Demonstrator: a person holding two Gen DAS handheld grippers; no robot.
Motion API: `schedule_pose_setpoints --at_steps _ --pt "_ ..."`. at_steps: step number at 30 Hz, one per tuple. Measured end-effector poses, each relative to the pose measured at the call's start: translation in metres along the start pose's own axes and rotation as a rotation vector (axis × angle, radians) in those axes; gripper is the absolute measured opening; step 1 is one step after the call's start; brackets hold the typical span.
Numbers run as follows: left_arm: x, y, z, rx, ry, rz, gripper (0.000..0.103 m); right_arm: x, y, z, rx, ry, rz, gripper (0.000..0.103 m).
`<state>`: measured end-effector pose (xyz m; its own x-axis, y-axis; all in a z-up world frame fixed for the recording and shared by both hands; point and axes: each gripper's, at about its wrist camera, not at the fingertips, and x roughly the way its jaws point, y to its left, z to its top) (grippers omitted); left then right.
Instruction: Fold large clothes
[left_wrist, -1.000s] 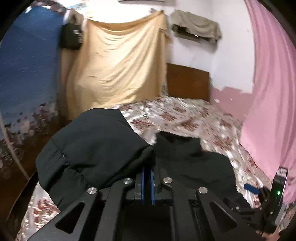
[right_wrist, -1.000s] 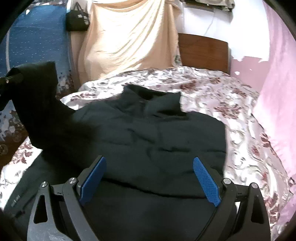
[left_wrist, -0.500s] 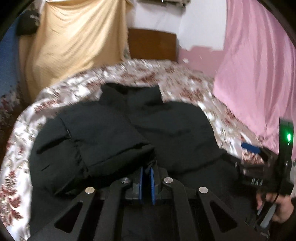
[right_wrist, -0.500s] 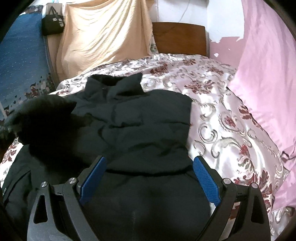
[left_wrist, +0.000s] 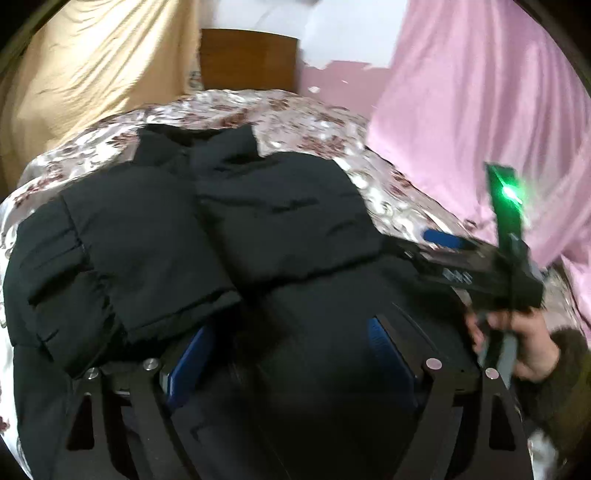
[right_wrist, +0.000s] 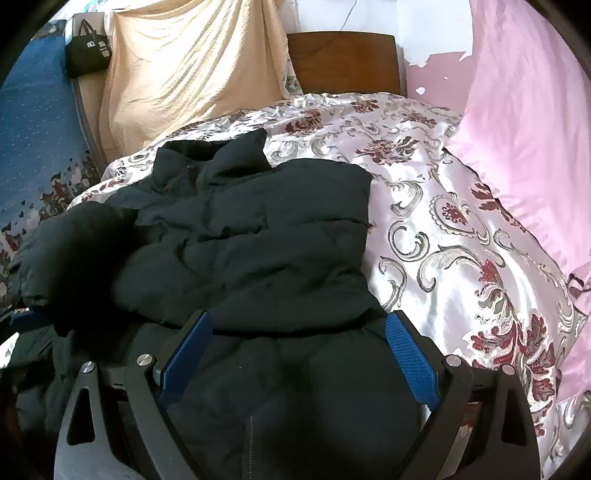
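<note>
Left wrist view: the black jacket (left_wrist: 229, 221) lies on the floral bedspread (left_wrist: 303, 114), both sleeves folded across its chest. The left gripper (left_wrist: 288, 354) tilts down over it, jaws opening with nothing pinched. The right gripper (right_wrist: 295, 350), held by a hand (left_wrist: 524, 343), angles down too, jaws wide and empty.

One black jacket (right_wrist: 280, 236), two grippers (right_wrist: 297, 354)

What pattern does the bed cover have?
Bed cover: dark red flowers, grey scrolls; clearest in right wrist view.

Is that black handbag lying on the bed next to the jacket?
No, the black handbag hangs up by the wall beside the beige cloth, well away from the black jacket on the bed.
</note>
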<state>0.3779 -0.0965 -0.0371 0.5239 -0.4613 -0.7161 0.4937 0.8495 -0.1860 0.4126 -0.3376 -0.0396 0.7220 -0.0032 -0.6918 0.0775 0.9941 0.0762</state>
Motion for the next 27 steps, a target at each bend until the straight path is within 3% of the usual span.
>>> schedule_pose_setpoints --at_steps 9,13,17,20,27 --pt "-0.041 -0.01 -0.032 0.089 0.063 -0.047 0.086 -0.005 0.02 0.0 -0.069 -0.003 0.003 0.092" --pt "-0.066 -0.008 -0.039 0.105 0.048 -0.065 0.086 -0.011 0.035 0.002 -0.093 -0.003 0.018 0.092" --pt "-0.094 0.005 -0.043 0.088 0.006 -0.018 0.087 -0.023 0.057 0.0 -0.105 -0.031 0.104 0.092" --pt "-0.106 0.03 -0.043 0.005 -0.009 0.067 0.09 -0.032 0.089 -0.008 -0.203 -0.053 0.152 0.092" --pt "-0.11 0.128 -0.042 -0.345 0.0 0.38 0.09 -0.044 0.181 -0.029 -0.517 -0.129 0.173 0.092"
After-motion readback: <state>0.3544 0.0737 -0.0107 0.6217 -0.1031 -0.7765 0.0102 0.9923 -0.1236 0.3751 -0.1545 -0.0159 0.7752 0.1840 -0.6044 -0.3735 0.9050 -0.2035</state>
